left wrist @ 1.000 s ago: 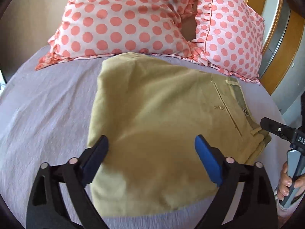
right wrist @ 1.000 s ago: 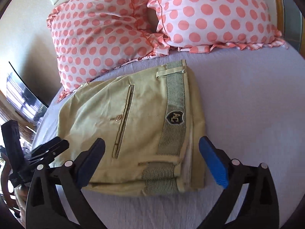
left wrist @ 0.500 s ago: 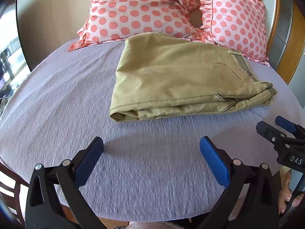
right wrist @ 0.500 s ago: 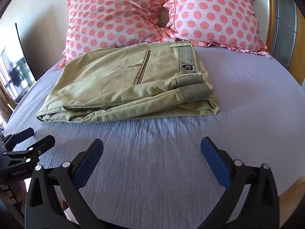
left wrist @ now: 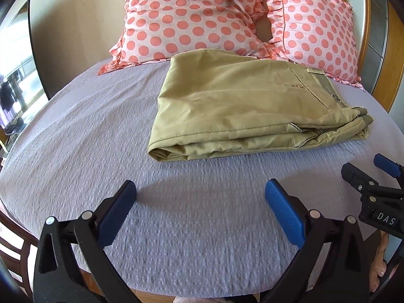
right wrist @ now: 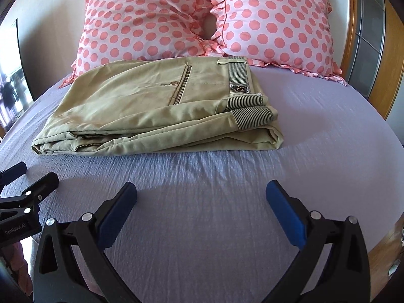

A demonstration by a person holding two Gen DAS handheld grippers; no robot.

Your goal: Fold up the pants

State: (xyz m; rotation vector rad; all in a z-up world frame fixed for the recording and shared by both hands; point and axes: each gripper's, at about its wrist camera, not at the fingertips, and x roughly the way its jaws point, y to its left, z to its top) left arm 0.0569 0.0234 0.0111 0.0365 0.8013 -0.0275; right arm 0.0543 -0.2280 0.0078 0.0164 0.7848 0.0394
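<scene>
The khaki pants [left wrist: 240,108] lie folded in a flat stack on the lilac bed sheet [left wrist: 176,214], with the striped waistband at the right end; they also show in the right wrist view [right wrist: 156,116]. My left gripper [left wrist: 200,197] is open and empty, over bare sheet short of the pants' near edge. My right gripper [right wrist: 202,197] is open and empty, also short of the pants. Each gripper shows at the edge of the other's view: the right one [left wrist: 371,174], the left one [right wrist: 27,179].
Two pink polka-dot pillows [right wrist: 141,22] [right wrist: 275,22] lean against the wall behind the pants. A wooden headboard frame [right wrist: 353,38] rises at the right. The bed's near edge [left wrist: 151,293] lies just below the grippers. A dark screen [left wrist: 15,80] stands at the left.
Both grippers have pulled back from over the pants toward the bed's near edge, staying open. The pants lie folded and have not moved.
</scene>
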